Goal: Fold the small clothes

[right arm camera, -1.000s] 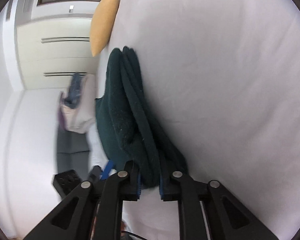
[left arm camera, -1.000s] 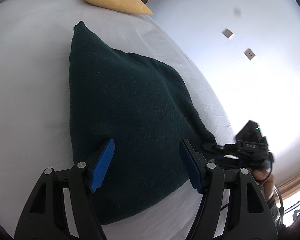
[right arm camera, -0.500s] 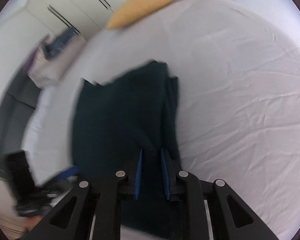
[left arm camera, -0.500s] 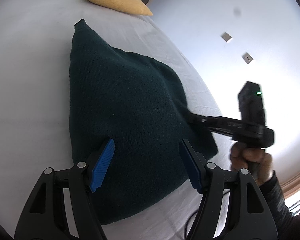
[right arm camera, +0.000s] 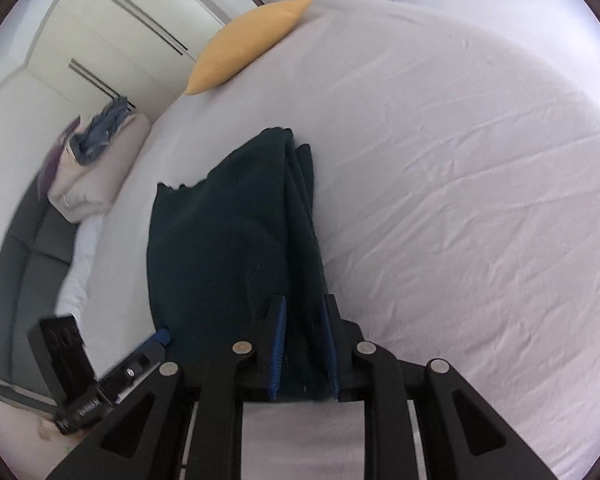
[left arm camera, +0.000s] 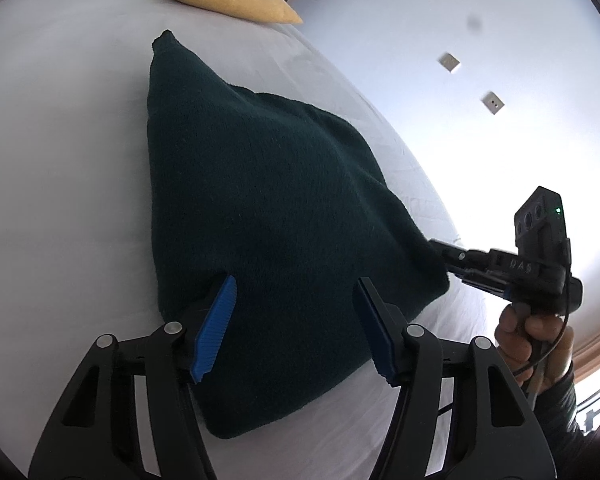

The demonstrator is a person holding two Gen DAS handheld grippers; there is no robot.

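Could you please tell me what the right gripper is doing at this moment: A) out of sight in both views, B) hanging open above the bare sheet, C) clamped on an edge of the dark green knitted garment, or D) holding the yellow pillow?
C: the right gripper has the folded edge of the dark green knitted garment pinched between its blue pads.
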